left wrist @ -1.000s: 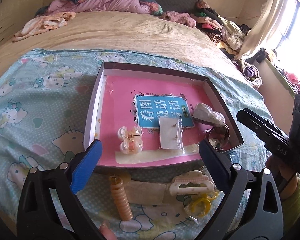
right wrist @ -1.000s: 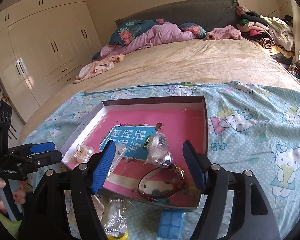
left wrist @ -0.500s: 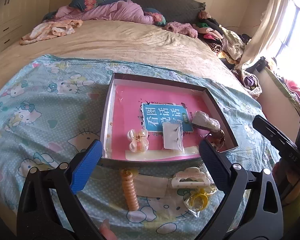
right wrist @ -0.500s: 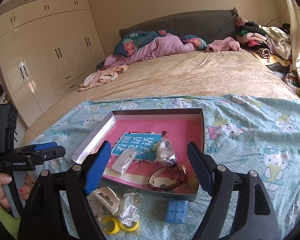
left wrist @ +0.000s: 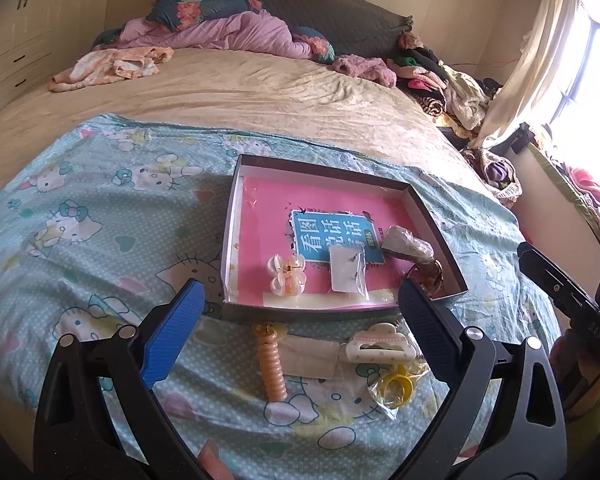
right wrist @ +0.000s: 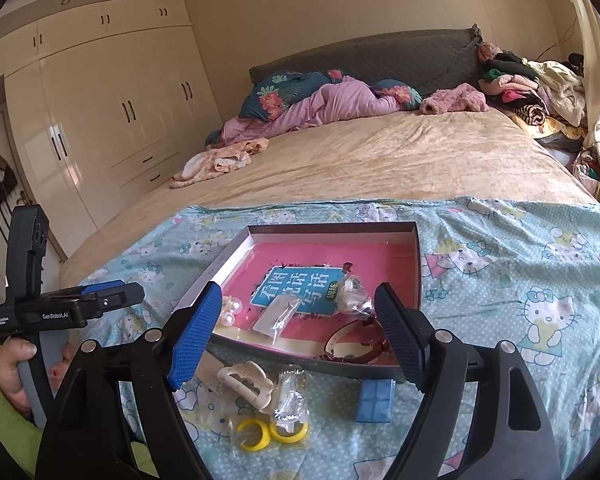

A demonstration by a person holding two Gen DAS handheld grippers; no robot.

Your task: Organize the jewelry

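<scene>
A shallow box [left wrist: 342, 179] [right wrist: 332, 229] with a pink floor lies on the Hello Kitty sheet. In it are a pearl clip [left wrist: 287, 274] [right wrist: 228, 312], a small clear bag [left wrist: 346, 270] [right wrist: 278, 314], a wrapped bundle [left wrist: 406, 242] [right wrist: 352, 294] and a brown strap [right wrist: 352, 346]. In front of the box lie an orange spiral clip [left wrist: 271, 364], a cream claw clip [left wrist: 380, 347] [right wrist: 246, 380], yellow hoops in a bag [left wrist: 396, 388] [right wrist: 270, 432], a clear packet [right wrist: 290, 398] and a blue case [right wrist: 375, 400]. My left gripper [left wrist: 300, 328] and right gripper [right wrist: 298, 334] are open and empty, held above these loose items.
The bed [left wrist: 240, 92] stretches behind the box, with pillows and a pink quilt [right wrist: 332, 104] at its head. Clothes are piled at the far right [right wrist: 540, 92]. A wardrobe [right wrist: 100, 92] stands at the left; a window [left wrist: 596, 72] at the right.
Both grippers have drawn back and risen from the box, so more of the sheet and the loose items in front of it show. Both stay open and empty.
</scene>
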